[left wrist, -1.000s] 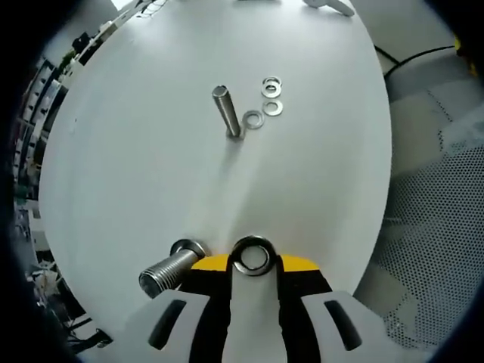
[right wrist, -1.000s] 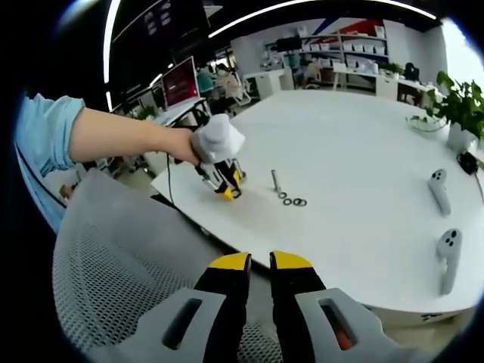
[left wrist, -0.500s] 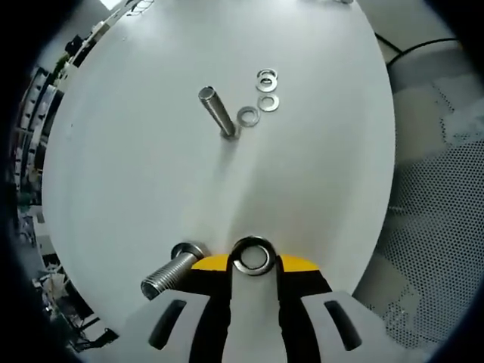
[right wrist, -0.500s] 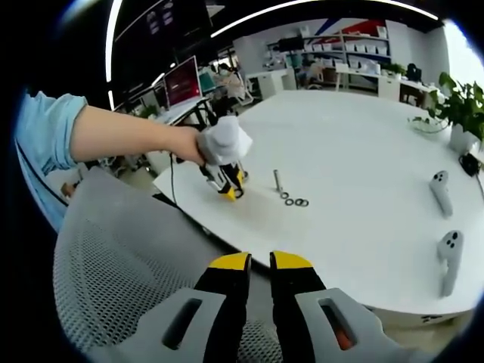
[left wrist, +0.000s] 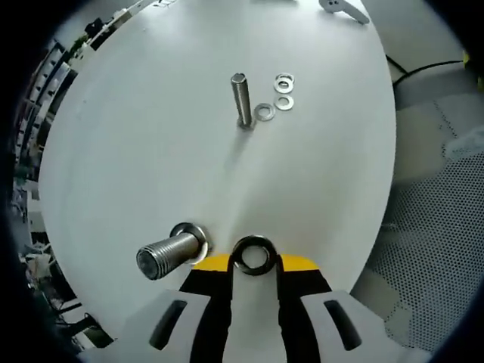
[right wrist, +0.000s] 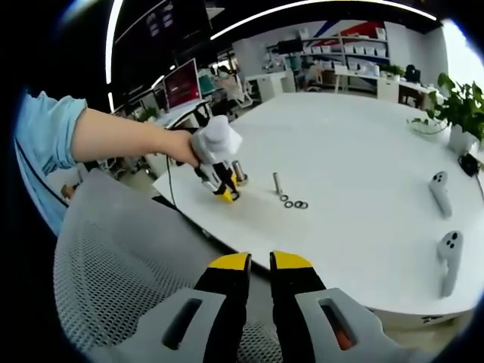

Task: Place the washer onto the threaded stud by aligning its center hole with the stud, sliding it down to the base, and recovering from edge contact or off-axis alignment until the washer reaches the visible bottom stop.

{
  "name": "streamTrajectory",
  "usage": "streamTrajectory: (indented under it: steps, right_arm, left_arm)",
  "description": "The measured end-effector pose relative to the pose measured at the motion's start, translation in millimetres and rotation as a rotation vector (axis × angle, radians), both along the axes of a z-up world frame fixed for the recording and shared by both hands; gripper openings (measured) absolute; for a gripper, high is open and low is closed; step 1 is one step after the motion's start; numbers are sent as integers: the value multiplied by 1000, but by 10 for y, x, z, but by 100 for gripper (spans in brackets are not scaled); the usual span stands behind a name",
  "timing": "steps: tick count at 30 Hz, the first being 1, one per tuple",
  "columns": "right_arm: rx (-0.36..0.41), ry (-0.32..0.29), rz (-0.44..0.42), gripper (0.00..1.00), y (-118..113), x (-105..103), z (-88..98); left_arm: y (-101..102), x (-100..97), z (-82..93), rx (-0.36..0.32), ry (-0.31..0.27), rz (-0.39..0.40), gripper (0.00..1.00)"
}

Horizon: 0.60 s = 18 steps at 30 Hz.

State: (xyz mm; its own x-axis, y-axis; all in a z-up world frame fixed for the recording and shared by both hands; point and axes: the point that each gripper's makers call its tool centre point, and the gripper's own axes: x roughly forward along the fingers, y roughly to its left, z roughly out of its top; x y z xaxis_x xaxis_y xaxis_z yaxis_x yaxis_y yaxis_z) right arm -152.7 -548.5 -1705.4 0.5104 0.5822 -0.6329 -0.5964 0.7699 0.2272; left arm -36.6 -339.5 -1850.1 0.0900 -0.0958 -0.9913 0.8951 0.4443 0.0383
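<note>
The left gripper (left wrist: 254,265) has its fingers pinched on a washer (left wrist: 253,255), holding it flat at the yellow tips just above the white surface (left wrist: 151,151). Immediately to the left of the held washer, a thick threaded stud (left wrist: 168,251) stands on the surface, seen nearly end-on, with a metal ring at its base; the washer is beside the stud, not over it. Farther out, a thinner bolt (left wrist: 241,100) stands upright, and three loose washers (left wrist: 277,97) lie close by its foot. A white controller (left wrist: 344,7) lies at the far edge of the surface. In the right gripper view, the right gripper (right wrist: 260,266) has its fingers pressed together with nothing between them, above a grey mesh chair back (right wrist: 113,272) and well apart from the work. Beyond it a person's hand (right wrist: 181,145) holds the left gripper at the surface's near edge. Two white controllers (right wrist: 442,227) lie to the right.
</note>
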Motion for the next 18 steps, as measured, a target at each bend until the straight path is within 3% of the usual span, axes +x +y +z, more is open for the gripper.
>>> streamTrajectory:
  steps: [8,18]
  right_arm:
    - [3,-2,-7,13,-5,3,3]
    - [8,-13,-17,13,-9,20,19]
  left_arm:
    - [-36,47,116,-26,-10,-6,20]
    - [23,57,443,-29,-41,-43,20]
